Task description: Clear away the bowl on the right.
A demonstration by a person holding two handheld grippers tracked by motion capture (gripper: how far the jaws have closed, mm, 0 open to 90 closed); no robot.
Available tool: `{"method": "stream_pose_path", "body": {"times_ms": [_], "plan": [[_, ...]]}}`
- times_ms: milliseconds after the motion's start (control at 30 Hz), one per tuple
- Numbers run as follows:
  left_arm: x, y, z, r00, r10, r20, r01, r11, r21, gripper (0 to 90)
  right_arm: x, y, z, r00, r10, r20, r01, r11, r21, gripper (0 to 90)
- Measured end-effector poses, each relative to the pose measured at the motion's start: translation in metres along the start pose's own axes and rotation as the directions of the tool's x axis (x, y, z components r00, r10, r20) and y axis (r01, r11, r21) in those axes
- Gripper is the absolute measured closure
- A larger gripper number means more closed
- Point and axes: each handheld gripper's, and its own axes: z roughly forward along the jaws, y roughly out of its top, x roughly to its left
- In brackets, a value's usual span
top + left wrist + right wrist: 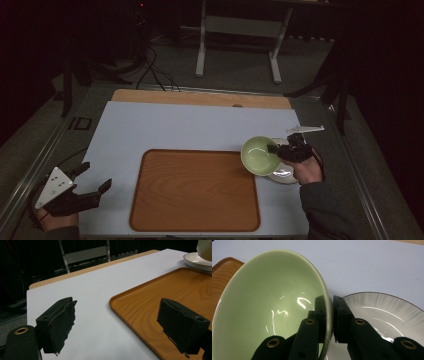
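the bench (150, 125), covered with a pale sheet, carries a wooden tray (195, 190) near its front edge. at the tray's far right corner sits a white plate (286, 175), and a green bowl (257, 155) hangs tilted over it, its mouth turned toward the tray. the right claw (278, 150) is clenched on the bowl's rim, one jaw inside and one outside, as the right gripper view shows. the left claw (95, 177) rests released at the bench's left edge, jaws wide and nothing between them. the step in hand looks like carrying the bowl off the plate toward the tray. the next move likely calls for levelling the bowl, bringing it over the tray's bare middle, lowering it and only then releasing.
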Motion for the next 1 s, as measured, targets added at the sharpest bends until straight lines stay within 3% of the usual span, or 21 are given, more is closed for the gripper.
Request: {"method": "stream_pose_path", "body": {"times_ms": [1000], "plan": [[0.0,0.0,0.0,1.0,-0.006,-0.002,0.006,1.0,-0.005,14.4,0.024,0.008,0.011,0.9986,-0.018,-0.05,0.018,1.0,-0.007,82.6]]}}
